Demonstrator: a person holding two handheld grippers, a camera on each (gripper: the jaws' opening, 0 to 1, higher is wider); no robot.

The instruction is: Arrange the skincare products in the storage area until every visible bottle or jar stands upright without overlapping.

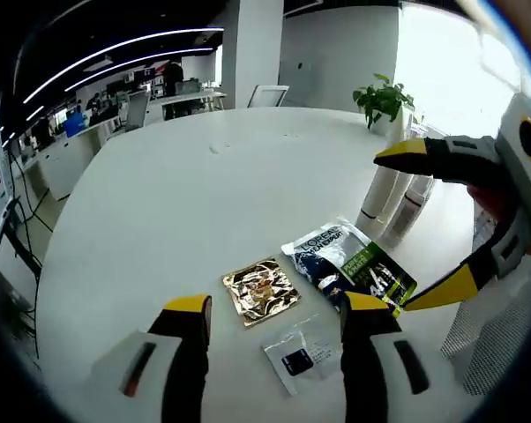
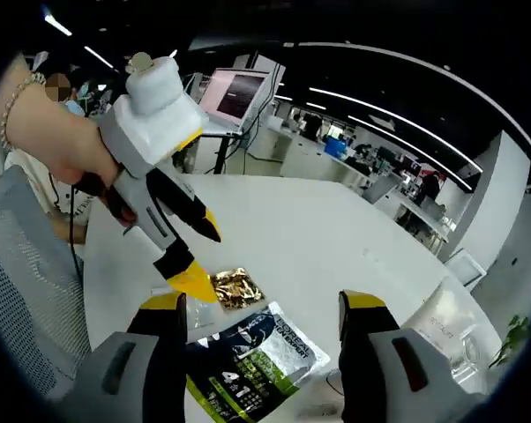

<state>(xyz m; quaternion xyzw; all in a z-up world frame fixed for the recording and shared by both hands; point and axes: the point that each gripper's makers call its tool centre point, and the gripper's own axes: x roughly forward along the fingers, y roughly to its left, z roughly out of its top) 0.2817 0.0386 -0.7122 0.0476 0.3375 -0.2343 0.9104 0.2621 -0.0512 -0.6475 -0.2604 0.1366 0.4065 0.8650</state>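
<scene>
On the white round table (image 1: pixel 186 185) lie a gold foil sachet (image 1: pixel 259 291), a dark blue and green packet (image 1: pixel 351 263) and a small clear sachet (image 1: pixel 298 355), all flat. Two tall white bottles (image 1: pixel 382 192) stand upright just beyond the packet. My left gripper (image 1: pixel 274 304) is open above the near side of the sachets. My right gripper (image 1: pixel 393 231) comes in from the right, open, over the packet. In the right gripper view, my right gripper (image 2: pixel 264 301) is open above the packet (image 2: pixel 252 357) and gold sachet (image 2: pixel 235 287). A hand holds the open left gripper (image 2: pixel 205 263). A pale bottle (image 2: pixel 449 324) is at the right.
A potted plant (image 1: pixel 385 97) stands at the table's far right edge. A grey mesh chair (image 2: pixel 23 291) is beside the table. Desks, monitors and chairs (image 1: pixel 133 106) fill the office behind. The far half of the table is bare.
</scene>
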